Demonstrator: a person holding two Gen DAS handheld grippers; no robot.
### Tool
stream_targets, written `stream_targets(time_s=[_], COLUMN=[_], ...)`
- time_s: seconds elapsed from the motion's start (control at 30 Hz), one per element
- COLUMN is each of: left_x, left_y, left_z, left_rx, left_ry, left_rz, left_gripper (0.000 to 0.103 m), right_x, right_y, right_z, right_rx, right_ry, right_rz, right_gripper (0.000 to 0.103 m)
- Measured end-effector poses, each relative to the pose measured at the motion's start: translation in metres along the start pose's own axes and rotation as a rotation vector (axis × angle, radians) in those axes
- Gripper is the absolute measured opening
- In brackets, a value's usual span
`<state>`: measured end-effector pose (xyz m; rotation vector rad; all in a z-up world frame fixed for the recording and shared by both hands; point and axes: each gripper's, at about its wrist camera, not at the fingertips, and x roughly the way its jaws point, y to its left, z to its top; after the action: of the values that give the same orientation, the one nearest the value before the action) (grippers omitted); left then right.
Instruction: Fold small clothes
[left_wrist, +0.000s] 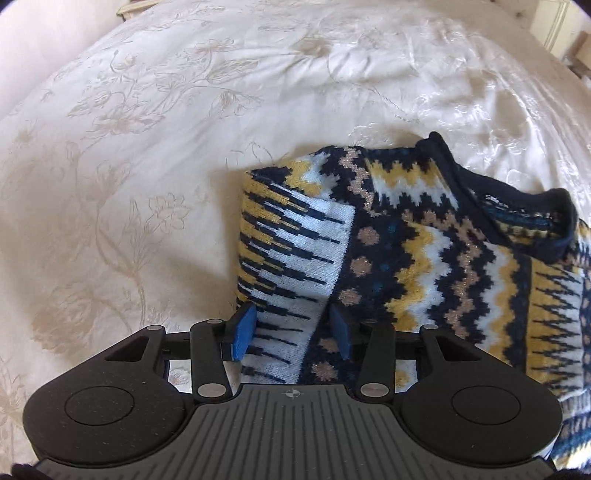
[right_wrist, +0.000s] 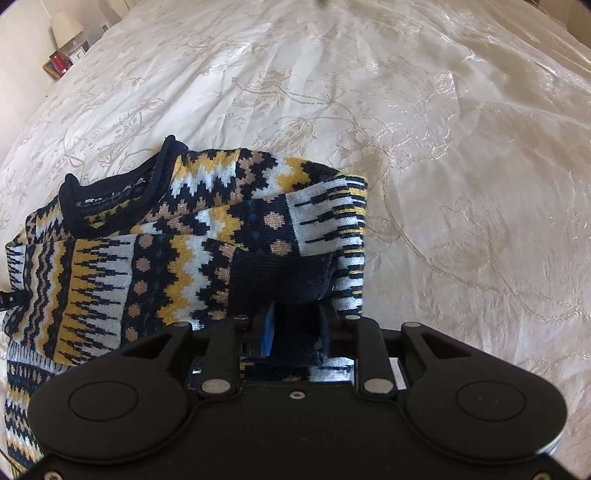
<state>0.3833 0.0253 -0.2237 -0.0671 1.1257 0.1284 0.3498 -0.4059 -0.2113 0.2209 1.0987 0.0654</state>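
A small knitted sweater (left_wrist: 424, 251) in navy, white, yellow and tan zigzags lies on the bed with its sleeves folded in over the body and its navy collar (left_wrist: 517, 199) toward the far side. My left gripper (left_wrist: 291, 332) has its blue pads on either side of a fold at the sweater's left edge, with a wide gap between them. In the right wrist view the sweater (right_wrist: 166, 258) fills the left. My right gripper (right_wrist: 297, 328) is closed on the navy cuff (right_wrist: 284, 273) of the folded sleeve.
A cream bedspread (left_wrist: 184, 129) with an embroidered floral pattern covers the bed all around the sweater. A bedside table with a lamp (right_wrist: 66, 27) and small items stands at the far left corner in the right wrist view.
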Motion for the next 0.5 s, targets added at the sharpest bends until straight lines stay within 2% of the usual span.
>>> stream_targets(time_s=[0.2,0.23,0.27,0.3,0.33,0.37,0.43,0.5], left_x=[-0.004,-0.003,-0.003,-0.002,0.001,0.002,0.001,-0.005], left_y=[0.0,0.001,0.003,0.006,0.012,0.018,0.028,0.029], left_z=[-0.005,-0.005,-0.004,-0.005,-0.004,-0.006,-0.008,-0.013], left_rx=[0.018,0.017,0.013,0.0,-0.026,-0.049,-0.082,-0.057], left_ry=[-0.015,-0.014,-0.01,-0.008,-0.005,0.003,0.03,0.039], left_rz=[0.005,0.01,0.022,0.021,-0.002,-0.027,-0.07,-0.079], left_gripper=[0.047,0.053,0.067,0.074,0.082,0.087,0.092,0.092], right_x=[0.004,0.004,0.003,0.003,0.002,0.001,-0.002,-0.007], right_y=[-0.001,-0.001,-0.001,0.0,0.001,0.003,0.006,0.009], right_z=[-0.001,-0.001,-0.002,-0.002,-0.002,-0.002,-0.003,-0.006], right_rx=[0.015,0.019,0.021,0.02,0.015,0.009,-0.004,-0.012], right_ry=[-0.006,-0.007,-0.007,-0.006,-0.004,-0.003,-0.004,-0.01], right_rz=[0.006,0.009,0.014,0.017,0.02,0.024,0.031,0.027], right_gripper=[0.037,0.04,0.046,0.049,0.057,0.061,0.077,0.083])
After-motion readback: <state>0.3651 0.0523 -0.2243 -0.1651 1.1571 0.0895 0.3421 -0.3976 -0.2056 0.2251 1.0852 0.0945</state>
